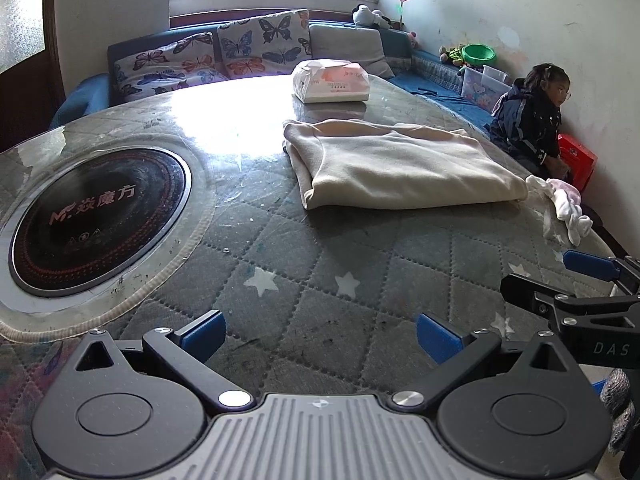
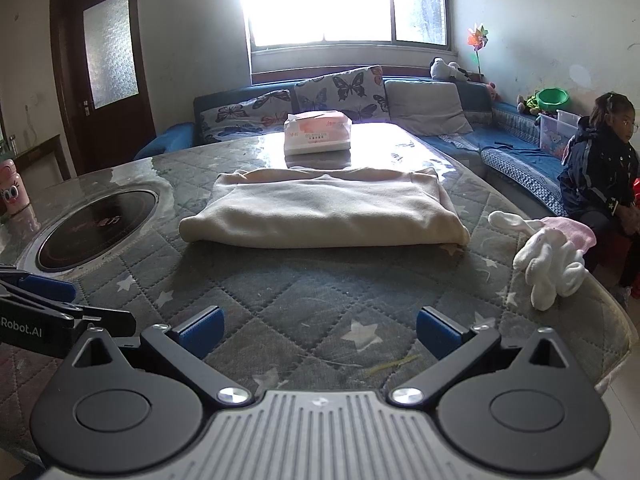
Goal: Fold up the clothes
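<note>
Before both claws (image 2: 320, 330), folded garment (image 2: 320, 216).

Soft matt fleece garment (image 2: 320, 212), glossy glass tabletop (image 2: 400, 144)

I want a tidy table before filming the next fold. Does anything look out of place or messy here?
The cream garment lies neatly folded mid-table. The odd one out is the white and pink bundle, crumpled and unfolded at the table's right edge. A tissue pack sits behind the garment. Both grippers' jaws are open and empty.
</note>
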Demonstrator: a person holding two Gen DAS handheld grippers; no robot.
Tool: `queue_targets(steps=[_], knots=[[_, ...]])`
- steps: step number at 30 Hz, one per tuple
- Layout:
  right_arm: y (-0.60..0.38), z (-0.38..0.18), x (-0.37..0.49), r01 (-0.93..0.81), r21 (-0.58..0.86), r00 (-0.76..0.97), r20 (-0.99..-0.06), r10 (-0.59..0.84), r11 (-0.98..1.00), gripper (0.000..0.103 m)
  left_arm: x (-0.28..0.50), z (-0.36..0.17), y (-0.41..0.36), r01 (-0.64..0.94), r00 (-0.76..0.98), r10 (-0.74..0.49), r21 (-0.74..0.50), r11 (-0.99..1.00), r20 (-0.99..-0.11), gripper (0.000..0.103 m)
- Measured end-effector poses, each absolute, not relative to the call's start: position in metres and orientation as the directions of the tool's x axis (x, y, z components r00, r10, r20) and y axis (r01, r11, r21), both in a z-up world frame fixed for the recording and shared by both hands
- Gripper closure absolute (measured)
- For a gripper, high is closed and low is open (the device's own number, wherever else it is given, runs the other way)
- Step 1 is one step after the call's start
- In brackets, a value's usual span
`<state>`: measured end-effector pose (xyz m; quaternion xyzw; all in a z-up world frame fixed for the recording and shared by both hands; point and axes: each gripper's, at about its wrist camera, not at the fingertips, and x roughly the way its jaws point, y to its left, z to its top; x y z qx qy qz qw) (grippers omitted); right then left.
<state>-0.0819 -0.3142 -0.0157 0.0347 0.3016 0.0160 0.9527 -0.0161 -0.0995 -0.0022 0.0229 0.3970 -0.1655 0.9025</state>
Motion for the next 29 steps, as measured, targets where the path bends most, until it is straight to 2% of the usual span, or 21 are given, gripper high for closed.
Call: queue_targets(steps=[29], knots=[[-0.306, -0.014, -0.097, -0.006, 0.056, 0.821, -0.57, 0.037, 0.998, 0.0, -0.029, -0.004, -0.103, 0.32, 0.641, -0.292, -0.099, 0.942, -0.709, 0.0]])
